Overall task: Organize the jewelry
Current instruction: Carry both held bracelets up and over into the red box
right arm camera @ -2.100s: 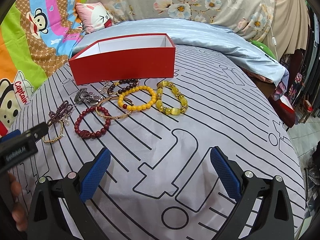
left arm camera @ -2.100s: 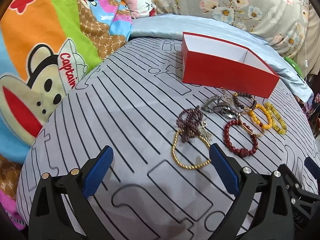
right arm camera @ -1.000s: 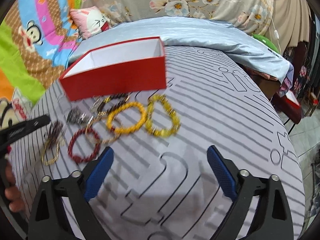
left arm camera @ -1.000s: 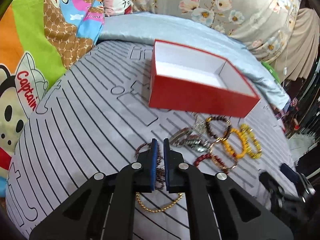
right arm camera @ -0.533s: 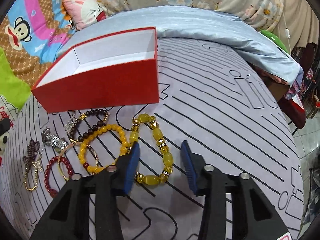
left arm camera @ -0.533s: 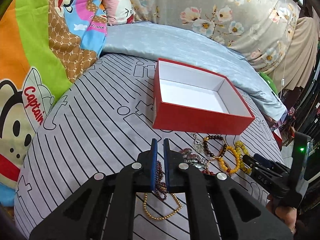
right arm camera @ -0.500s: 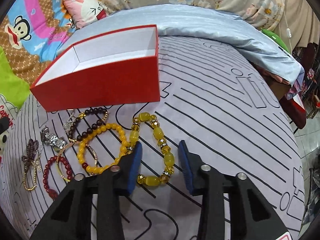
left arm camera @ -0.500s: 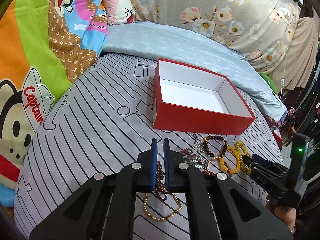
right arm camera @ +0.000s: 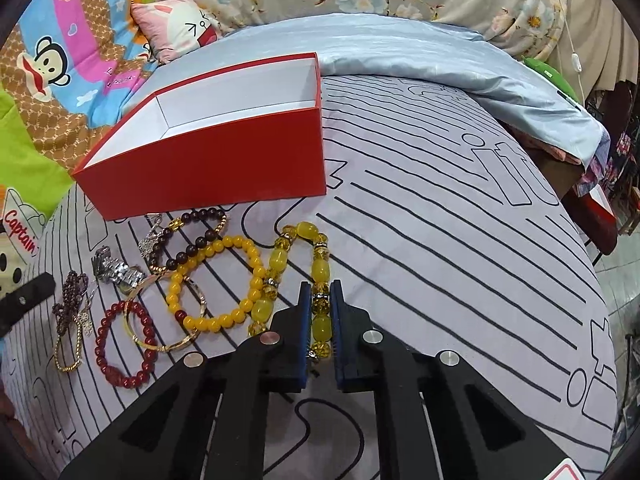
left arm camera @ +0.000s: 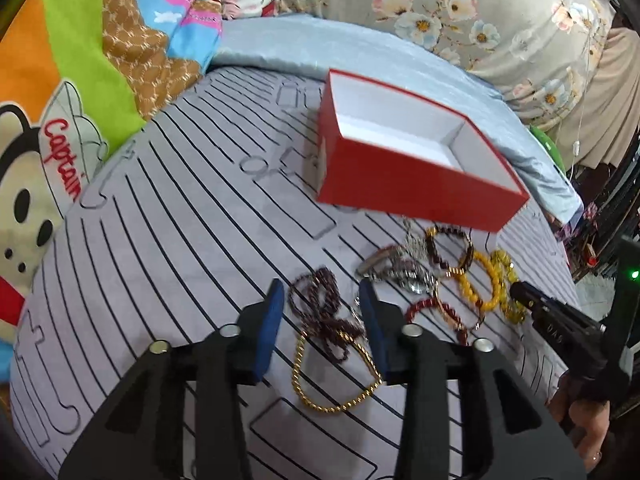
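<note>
An open red box (left arm camera: 416, 152) (right arm camera: 208, 144) with a white, empty inside stands on the grey striped bedspread. Several bracelets lie in front of it. My left gripper (left arm camera: 322, 308) is open, its fingers either side of a dark purple beaded strand (left arm camera: 320, 312) that lies over a gold chain (left arm camera: 332, 376). My right gripper (right arm camera: 320, 312) is shut on the near side of the yellow chunky-bead bracelet (right arm camera: 280, 264). Beside it lie a yellow round-bead bracelet (right arm camera: 216, 284), a dark brown one (right arm camera: 188, 240), a red one (right arm camera: 124, 344) and a silver piece (right arm camera: 116, 272).
A pale blue quilt (right arm camera: 400, 52) lies behind the box. Cartoon-print bedding (left arm camera: 60, 80) rises on the left and a floral cloth (left arm camera: 460, 12) at the back. The bed's right edge (right arm camera: 580, 184) drops to a floor with clutter.
My left gripper was shut above the purple strand and has opened around it. My right gripper has closed from half open onto the yellow chunky-bead bracelet.
</note>
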`<move>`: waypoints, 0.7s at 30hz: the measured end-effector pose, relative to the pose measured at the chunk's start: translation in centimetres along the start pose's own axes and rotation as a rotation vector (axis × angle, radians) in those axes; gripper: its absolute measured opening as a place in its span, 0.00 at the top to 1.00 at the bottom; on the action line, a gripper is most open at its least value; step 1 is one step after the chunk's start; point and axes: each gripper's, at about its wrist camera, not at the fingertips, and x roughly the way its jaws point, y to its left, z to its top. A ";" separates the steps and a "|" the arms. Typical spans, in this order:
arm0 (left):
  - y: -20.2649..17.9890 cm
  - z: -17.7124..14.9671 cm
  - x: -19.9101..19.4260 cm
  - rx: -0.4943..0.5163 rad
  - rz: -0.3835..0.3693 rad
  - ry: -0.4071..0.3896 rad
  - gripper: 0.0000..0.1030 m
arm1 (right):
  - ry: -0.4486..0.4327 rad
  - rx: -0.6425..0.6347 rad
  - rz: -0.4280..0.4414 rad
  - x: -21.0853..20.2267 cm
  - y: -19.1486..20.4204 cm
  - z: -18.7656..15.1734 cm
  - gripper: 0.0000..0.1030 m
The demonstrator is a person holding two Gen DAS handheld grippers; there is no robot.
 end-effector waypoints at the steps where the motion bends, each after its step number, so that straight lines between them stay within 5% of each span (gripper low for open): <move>1: -0.3 -0.2 0.2 0.005 -0.002 0.005 0.60 | -0.001 -0.001 0.000 -0.1 0.0 -0.1 0.92; 6: -0.9 -0.4 1.1 0.016 0.008 0.023 0.61 | -0.002 0.000 0.008 -0.6 0.0 -0.2 0.92; 11: -0.5 -0.6 1.9 -0.006 0.004 0.040 0.84 | 0.000 -0.002 0.015 -0.6 0.0 -0.5 0.92; 21: 0.4 0.3 0.1 -0.049 -0.076 0.005 0.97 | -0.007 0.015 0.035 -1.5 -0.2 -0.7 0.92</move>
